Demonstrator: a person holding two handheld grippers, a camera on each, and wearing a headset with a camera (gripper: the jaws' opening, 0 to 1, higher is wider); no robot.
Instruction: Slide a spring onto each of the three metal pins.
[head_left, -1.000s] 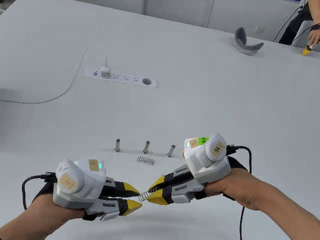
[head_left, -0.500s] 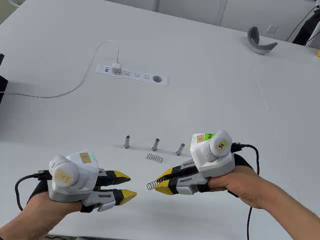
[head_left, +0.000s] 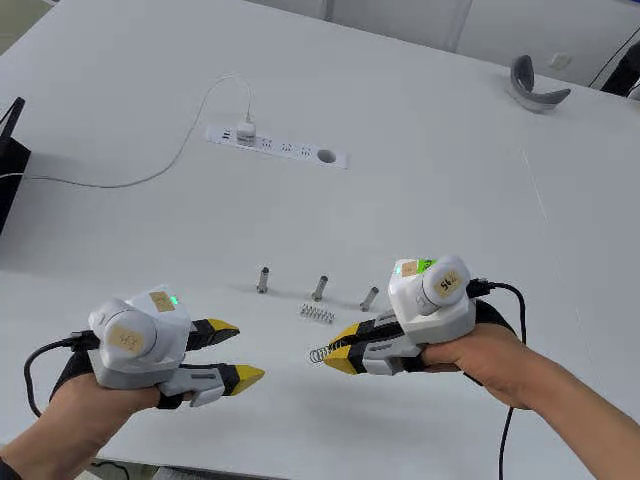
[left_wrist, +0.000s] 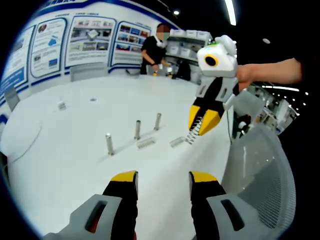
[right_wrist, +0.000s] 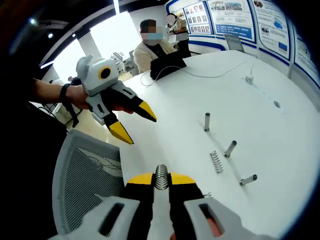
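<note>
Right gripper (head_left: 335, 355): jaws pinched shut on a small coiled steel spring (right_wrist: 160, 176). The coil pokes out past the yellow tips, above the white table (head_left: 430, 190) on the near side of the pins. Left gripper (head_left: 245, 350): jaws spread wide, holding nothing. Three short metal pins (head_left: 320, 288) stand in a row, all bare. A second spring (head_left: 317, 314) lies just in front of the middle pin. There is open table all round them, and the power strip (head_left: 275, 146) is well behind.
</note>
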